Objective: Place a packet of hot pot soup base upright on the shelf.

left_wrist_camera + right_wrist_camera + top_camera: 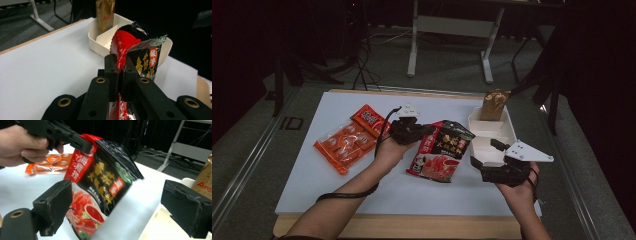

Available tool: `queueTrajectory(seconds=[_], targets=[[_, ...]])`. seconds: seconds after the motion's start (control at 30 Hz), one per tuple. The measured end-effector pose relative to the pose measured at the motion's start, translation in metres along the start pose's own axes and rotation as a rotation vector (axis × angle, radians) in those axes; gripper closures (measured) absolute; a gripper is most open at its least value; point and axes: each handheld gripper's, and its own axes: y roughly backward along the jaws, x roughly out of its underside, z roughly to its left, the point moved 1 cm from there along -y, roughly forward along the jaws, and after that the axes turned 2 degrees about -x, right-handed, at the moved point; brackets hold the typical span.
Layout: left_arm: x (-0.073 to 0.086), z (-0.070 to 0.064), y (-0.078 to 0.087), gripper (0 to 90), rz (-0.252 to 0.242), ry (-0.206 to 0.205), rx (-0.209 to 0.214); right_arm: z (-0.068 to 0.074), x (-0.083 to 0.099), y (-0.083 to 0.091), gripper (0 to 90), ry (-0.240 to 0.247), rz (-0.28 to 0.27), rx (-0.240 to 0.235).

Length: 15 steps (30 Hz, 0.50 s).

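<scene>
A black and red sauce packet (442, 150) is tilted up off the white board, its lower end still down. My left gripper (428, 131) is shut on the packet's top left edge. In the left gripper view the jaws (121, 68) pinch the red fold of the packet (146, 61). My right gripper (487, 154) stands open just right of the packet, over the near corner of the white tray (512, 131). In the right gripper view the packet (105, 182) hangs ahead of the open pads (57, 205), with the left gripper (62, 135) gripping its top.
An orange snack packet (349, 140) lies flat at the board's left. A brown bag (494, 105) stands upright in the far compartment of the divided tray (95, 37). The board's front strip lies bare, and table legs stand on the floor beyond.
</scene>
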Motion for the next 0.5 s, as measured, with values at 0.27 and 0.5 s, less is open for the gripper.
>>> queueTrajectory(seconds=[0.27,0.5], targets=[[-0.001,0.009,0.009,86.6,-0.049,0.031,0.058,-0.01,-0.01,0.0,14.1,-0.014,-0.018,0.002],[-0.004,0.006,0.011,86.5,-0.096,0.04,0.119,-0.012,-0.016,-0.014,20.9,-0.031,0.013,-0.027]])
